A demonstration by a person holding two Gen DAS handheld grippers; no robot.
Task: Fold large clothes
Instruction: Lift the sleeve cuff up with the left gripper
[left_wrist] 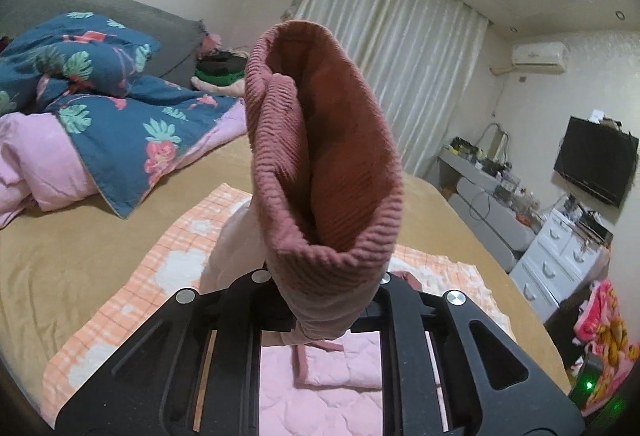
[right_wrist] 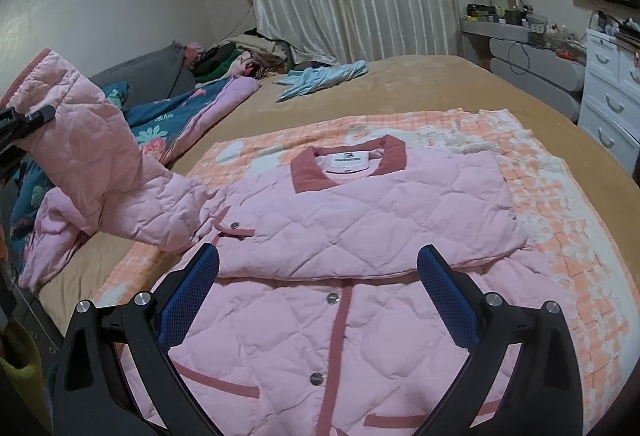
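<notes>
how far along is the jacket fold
Done: the pink jacket lies buttoned on the checked blanket, one sleeve already folded across its chest. In hand: the left gripper holds the other sleeve's cuff raised. Left: laying that sleeve over, then folding the body. The right gripper hovers open.

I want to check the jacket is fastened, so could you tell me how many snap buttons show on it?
3. One sits on the jacket pocket flap at left, one on the front placket just below the folded sleeve, one lower on the placket. More may be hidden under the fold.
</notes>
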